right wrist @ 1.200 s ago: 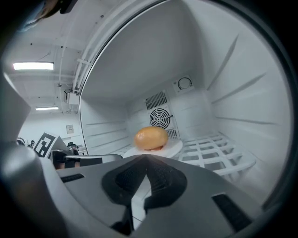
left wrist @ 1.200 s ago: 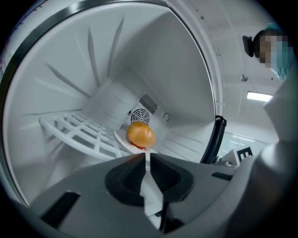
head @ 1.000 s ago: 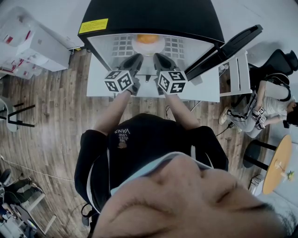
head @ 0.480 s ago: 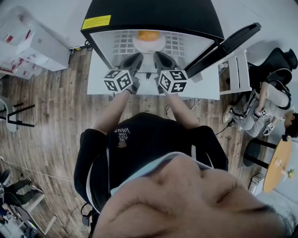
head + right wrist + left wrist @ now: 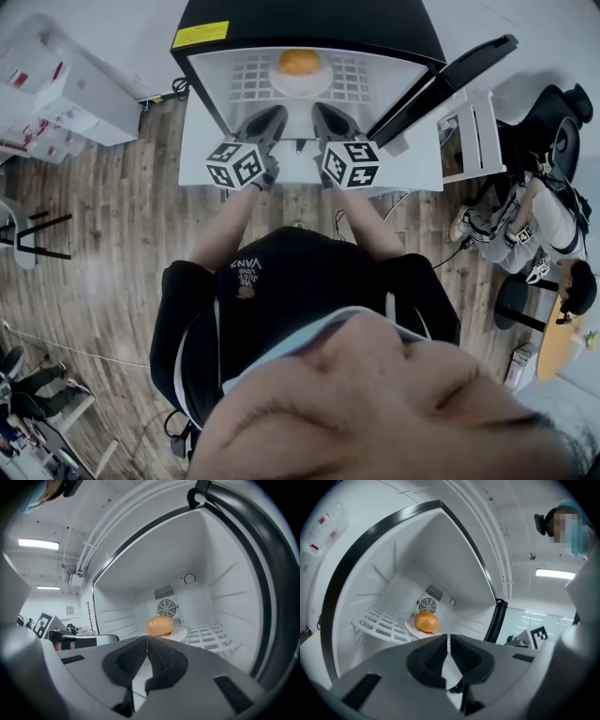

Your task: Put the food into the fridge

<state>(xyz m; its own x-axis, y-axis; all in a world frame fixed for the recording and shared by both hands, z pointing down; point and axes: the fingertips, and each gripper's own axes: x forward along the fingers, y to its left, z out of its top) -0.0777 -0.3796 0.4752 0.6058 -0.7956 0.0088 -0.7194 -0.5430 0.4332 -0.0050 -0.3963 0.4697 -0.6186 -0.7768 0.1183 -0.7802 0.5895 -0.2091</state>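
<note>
A round orange-brown bun (image 5: 300, 62) sits on a white plate (image 5: 181, 633) resting on the white wire shelf (image 5: 379, 620) inside the open black-topped fridge (image 5: 309, 23). The left gripper (image 5: 448, 637) and right gripper (image 5: 147, 639) hover side by side before the opening, each with jaws pressed together, empty.

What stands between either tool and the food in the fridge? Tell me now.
Nothing visible does. The burger sits on its plate on the wire shelf of the fridge, whose door is open. The left tool and right tool, both shut and empty, face it across open space.
</note>
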